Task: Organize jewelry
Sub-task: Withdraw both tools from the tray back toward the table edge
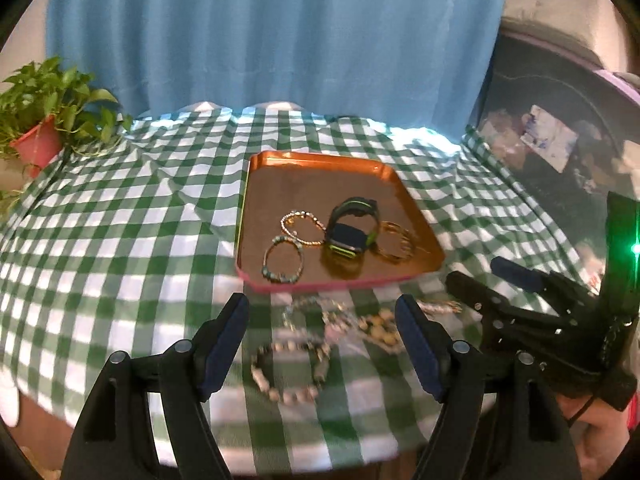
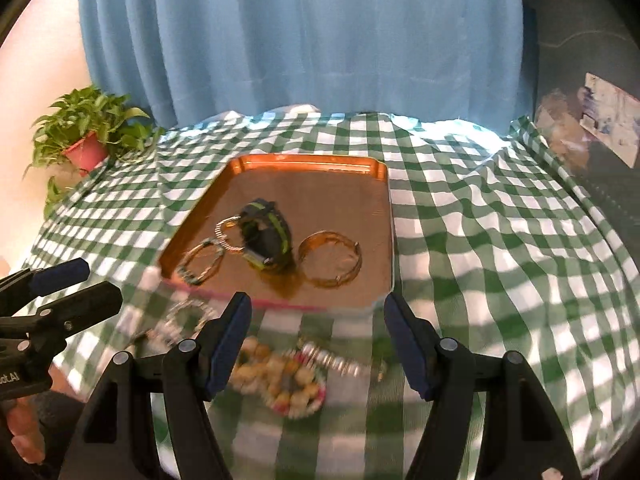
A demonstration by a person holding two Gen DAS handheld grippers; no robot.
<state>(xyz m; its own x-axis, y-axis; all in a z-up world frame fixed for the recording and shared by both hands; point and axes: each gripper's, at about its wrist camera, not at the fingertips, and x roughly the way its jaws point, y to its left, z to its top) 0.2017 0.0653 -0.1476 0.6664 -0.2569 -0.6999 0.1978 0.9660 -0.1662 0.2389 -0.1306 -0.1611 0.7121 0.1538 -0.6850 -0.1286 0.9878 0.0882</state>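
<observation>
Watch (image 1: 351, 227) upright, face twd grippers.

A green-checked tablecloth (image 1: 140, 240) covers the table, bearing an orange tray (image 1: 320, 164); loose bracelets (image 1: 288, 372) lie just before the tray, a potted plant (image 1: 40, 136) far left of it.

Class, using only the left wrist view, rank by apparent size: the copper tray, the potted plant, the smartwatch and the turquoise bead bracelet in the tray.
1. copper tray
2. potted plant, though it stands farther off
3. and 4. smartwatch and turquoise bead bracelet: look alike, unranked.
</observation>
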